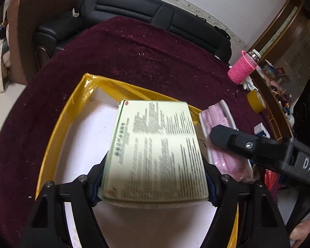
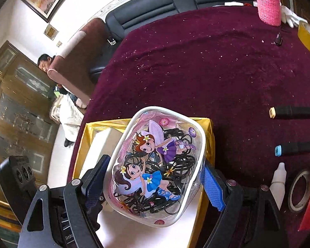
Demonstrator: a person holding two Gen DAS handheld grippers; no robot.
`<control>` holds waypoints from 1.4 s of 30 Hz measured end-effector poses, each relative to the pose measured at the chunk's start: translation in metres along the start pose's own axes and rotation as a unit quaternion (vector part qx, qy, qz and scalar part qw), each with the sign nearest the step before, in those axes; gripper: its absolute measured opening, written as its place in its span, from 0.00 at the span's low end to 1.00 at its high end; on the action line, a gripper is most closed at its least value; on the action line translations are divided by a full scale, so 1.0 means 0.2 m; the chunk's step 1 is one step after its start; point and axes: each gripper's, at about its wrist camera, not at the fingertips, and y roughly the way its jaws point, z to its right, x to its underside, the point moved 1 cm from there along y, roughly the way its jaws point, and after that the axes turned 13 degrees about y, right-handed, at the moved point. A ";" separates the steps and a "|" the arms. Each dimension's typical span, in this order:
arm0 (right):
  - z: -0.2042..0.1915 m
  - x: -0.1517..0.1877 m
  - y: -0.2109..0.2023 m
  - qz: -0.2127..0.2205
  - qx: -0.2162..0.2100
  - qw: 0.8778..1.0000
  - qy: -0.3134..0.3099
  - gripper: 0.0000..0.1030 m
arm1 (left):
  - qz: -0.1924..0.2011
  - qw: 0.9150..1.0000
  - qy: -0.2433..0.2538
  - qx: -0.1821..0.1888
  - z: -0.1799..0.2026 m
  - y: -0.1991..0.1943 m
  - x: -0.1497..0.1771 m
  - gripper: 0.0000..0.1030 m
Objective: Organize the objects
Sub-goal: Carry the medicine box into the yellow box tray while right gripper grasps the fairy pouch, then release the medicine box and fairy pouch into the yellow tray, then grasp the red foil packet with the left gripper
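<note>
Left hand-held gripper [image 1: 155, 177]: jaws pinch a pale green printed box [image 1: 159, 148] by its two long sides, held over the white floor of the yellow-rimmed tray [image 1: 72, 103] directly below it. Judgement: the step in hand is setting the box into the tray. To do it well, lower it flat, keep it clear of the yellow rim ahead, and spread the jaws only once the base is seated.

Right hand-held gripper [image 2: 155, 177]: jaws pressed onto the sides of a clear fairy-print pouch [image 2: 155, 165] filled with black hair ties, hanging above the same tray's right part. The pouch is soft, so it may sag or slip; a low release beside the box looks safest, one item at a time so the two grippers do not meet.

Surface: bench under a dark red velvet cloth [image 2: 217, 72], flecked with white specks. To the right of the right gripper lie two markers [image 2: 295, 111] and a tape roll [image 2: 299, 190].

Room: black sofa [image 1: 134, 8] beyond the bench, white wall behind.
</note>
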 end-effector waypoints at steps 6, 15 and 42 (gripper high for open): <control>0.00 0.01 0.01 0.004 0.004 1.000 -0.008 0.86 | 0.005 1.000 -0.017 0.008 -0.02 0.00 -0.03 0.80; 0.03 0.01 -0.10 0.021 -0.018 1.000 0.000 0.87 | 0.033 0.999 -0.034 0.011 0.00 -0.12 -0.03 0.81; 1.70 0.28 -1.09 0.247 0.047 0.948 0.196 0.95 | 0.044 0.935 0.351 0.020 1.45 0.05 0.01 0.95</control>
